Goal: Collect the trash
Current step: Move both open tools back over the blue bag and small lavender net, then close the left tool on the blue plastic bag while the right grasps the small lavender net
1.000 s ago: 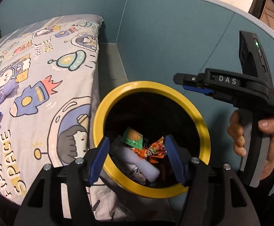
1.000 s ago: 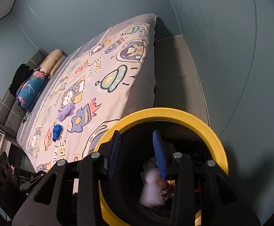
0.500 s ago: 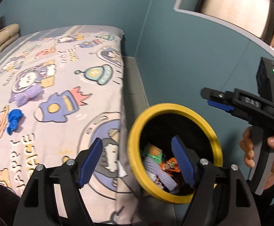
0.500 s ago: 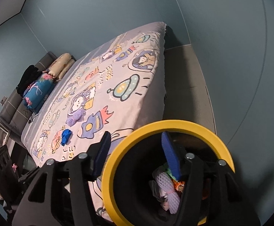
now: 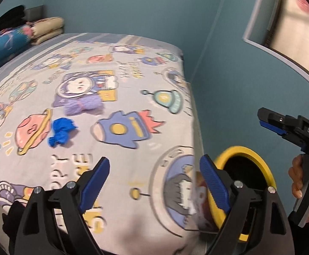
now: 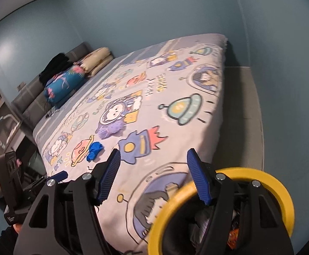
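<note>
Two scraps lie mid-bed, well in from the foot edge: a blue wad (image 5: 61,132) left, a purple wad (image 5: 83,105) right, both ahead-left of the left gripper (image 5: 154,182), the nearer; the right gripper (image 6: 152,176) hangs beside one yellow-rimmed bin (image 6: 282,193); both spread, empty

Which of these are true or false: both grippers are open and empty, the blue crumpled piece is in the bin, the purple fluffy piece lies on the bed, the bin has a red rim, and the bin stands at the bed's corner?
1. The left gripper and right gripper are open and empty. True.
2. The blue crumpled piece is in the bin. False: it lies on the bed.
3. The purple fluffy piece lies on the bed. True.
4. The bin has a red rim. False: it is yellow.
5. The bin stands at the bed's corner. True.
</note>
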### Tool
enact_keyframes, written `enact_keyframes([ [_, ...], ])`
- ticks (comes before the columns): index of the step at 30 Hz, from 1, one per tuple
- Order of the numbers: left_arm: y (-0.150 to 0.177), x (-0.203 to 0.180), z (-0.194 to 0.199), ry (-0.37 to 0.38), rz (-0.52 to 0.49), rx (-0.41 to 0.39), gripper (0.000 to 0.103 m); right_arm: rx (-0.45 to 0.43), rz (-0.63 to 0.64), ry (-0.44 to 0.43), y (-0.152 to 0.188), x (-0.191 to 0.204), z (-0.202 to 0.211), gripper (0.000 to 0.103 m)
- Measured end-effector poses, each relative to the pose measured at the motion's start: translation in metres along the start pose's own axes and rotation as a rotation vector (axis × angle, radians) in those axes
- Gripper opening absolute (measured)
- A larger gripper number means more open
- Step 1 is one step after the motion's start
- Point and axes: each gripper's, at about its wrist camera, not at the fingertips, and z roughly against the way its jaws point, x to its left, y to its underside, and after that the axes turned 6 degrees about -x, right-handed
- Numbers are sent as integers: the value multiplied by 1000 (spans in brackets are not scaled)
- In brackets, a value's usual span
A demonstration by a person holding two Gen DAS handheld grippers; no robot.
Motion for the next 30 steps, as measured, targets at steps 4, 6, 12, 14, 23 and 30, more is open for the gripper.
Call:
enact_keyframes([
  [4,-3,40,-7,-63,59,-5,84,25,59,-25,-10,26,-35,62],
  [6,-5,56,-12,-84,87,-3,84,39,95,-44,-15,40,-56,62],
  [12,-6,111,-26,-163,187,-7,84,99,174,-73,-23,74,-124,62],
  [14,-5,127,-33,-183,218,-2,84,123,189,-91,-23,82,-146,62],
  [23,-5,181,-74,-251,291,52,84,283,280,-98,-12,130,-260,63],
  [30,-9,207,-112,-279,296,108,84,357,331,-57,-8,158,-341,63],
])
